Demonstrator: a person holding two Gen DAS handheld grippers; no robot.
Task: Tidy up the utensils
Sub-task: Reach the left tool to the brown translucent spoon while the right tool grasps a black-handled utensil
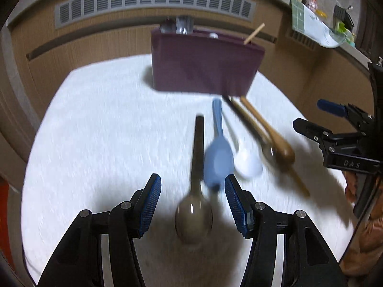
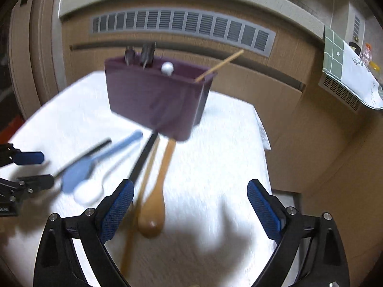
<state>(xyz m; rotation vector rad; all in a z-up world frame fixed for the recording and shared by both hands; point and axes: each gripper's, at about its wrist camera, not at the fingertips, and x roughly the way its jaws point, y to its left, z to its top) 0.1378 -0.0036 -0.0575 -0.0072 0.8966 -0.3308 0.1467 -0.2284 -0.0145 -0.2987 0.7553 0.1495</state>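
Lying between your open left gripper [image 1: 192,190] pads, the grey spoon [image 1: 195,205] points its handle toward the purple holder [image 1: 203,64] at twelve o'clock. The blue spoon [image 1: 217,153] sits just beside it at one o'clock (bowl near the right pad), so closing now could pinch both. Your right gripper [image 2: 190,204], also open and empty, hovers over the wooden spoon [image 2: 153,215]; blurred frames suggest motion, risking a mis-grasp.

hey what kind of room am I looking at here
Probably a home room, not clearly a kitchen: a white cloth-covered table, a purple utensil holder, and wood-panelled wall with a vent grille behind.
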